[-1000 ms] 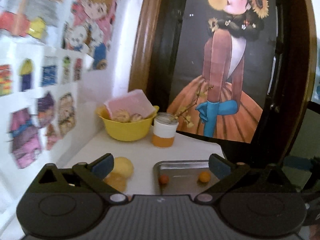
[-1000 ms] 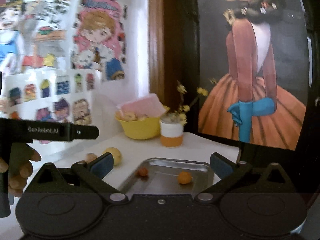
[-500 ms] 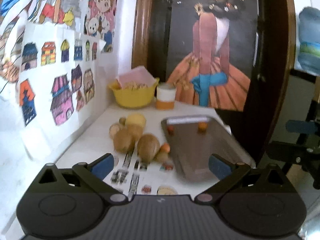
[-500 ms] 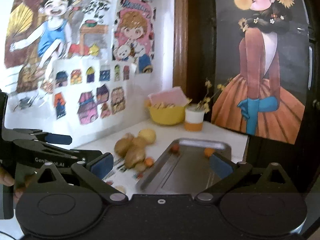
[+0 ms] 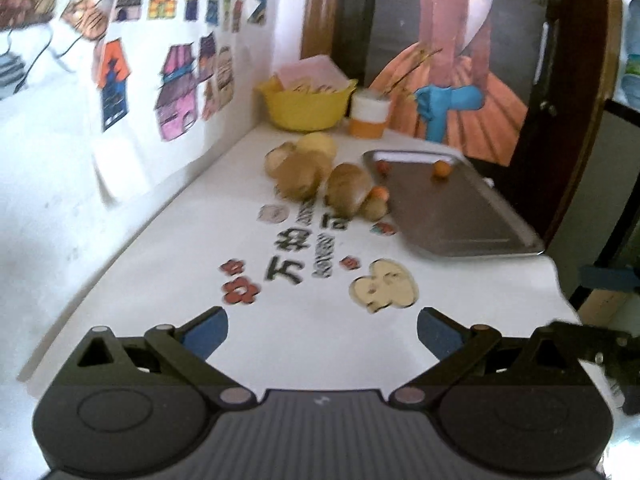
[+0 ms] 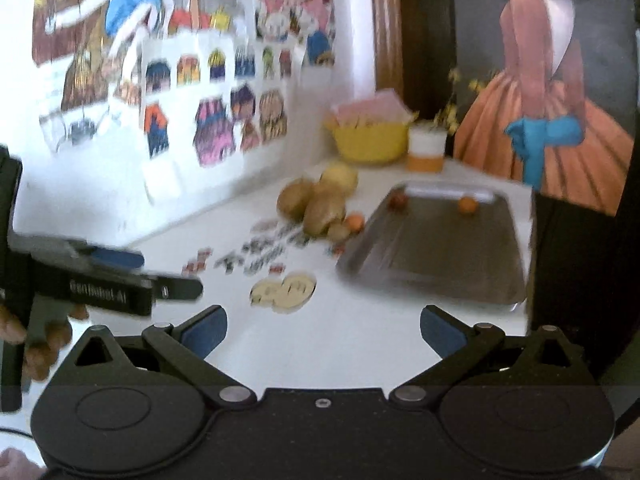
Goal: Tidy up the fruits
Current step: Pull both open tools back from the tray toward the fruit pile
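Your left gripper [image 5: 322, 330] hangs over the near part of the white surface [image 5: 168, 264] with its jaws spread wide and nothing between them. Your right gripper [image 6: 323, 330] is likewise spread apart and empty, over the near edge.

The fruits sit in a tight pile [image 5: 316, 172] toward the far end of the surface, near the wall side, just beside the left rim of the metal tray [image 5: 460, 216]. The pile holds several brown, dull-skinned, oval pieces touching one another, with one pale yellow round fruit [image 5: 318, 144] at the back. A small orange fruit [image 5: 379, 192] rests at the tray-side edge of the pile, against a small brown piece [image 5: 374, 209].

Inside the tray, two small fruits lie near its far rim, well apart from each other: a reddish one [image 5: 383, 167] toward the left corner and an orange one [image 5: 441, 169] further right. The rest of the tray floor is bare.

A yellow bowl [image 5: 306, 110] and a white-and-orange jar [image 5: 369, 114] stand at the far edge. The views are blurred; finer skin detail cannot be judged.
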`<state>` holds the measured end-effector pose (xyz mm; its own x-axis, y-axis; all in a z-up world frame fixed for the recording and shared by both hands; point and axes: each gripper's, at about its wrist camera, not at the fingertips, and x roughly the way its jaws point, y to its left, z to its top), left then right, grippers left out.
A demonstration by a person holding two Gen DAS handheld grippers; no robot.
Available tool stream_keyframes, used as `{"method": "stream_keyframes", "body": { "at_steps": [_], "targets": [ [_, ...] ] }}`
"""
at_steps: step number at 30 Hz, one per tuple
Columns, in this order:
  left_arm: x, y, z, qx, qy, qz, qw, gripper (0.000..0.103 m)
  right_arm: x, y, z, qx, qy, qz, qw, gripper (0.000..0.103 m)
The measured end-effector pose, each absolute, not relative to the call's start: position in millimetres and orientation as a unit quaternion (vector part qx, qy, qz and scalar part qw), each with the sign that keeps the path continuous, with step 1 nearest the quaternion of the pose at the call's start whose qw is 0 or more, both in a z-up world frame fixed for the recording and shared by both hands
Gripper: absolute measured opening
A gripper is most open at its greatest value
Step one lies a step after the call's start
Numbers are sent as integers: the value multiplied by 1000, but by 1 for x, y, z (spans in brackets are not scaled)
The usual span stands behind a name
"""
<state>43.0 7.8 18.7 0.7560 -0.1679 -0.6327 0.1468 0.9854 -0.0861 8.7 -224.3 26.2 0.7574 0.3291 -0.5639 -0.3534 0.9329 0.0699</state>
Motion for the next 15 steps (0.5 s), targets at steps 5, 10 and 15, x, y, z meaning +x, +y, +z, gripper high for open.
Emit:
{"method": "stream_keyframes", "body": {
  "at_steps": [5, 10, 15],
  "targets": [
    [48, 20, 12, -13, 369, -73, 926, 102, 19, -215, 15, -13, 319, 200, 926, 102],
    [55, 29, 9, -18, 385, -58, 921, 102, 32, -207, 12, -18, 329, 214, 920, 102],
    [74, 32, 8, -17, 402, -46, 914, 102, 52, -202, 8, -30, 338, 230, 912, 102]
  ]
}}
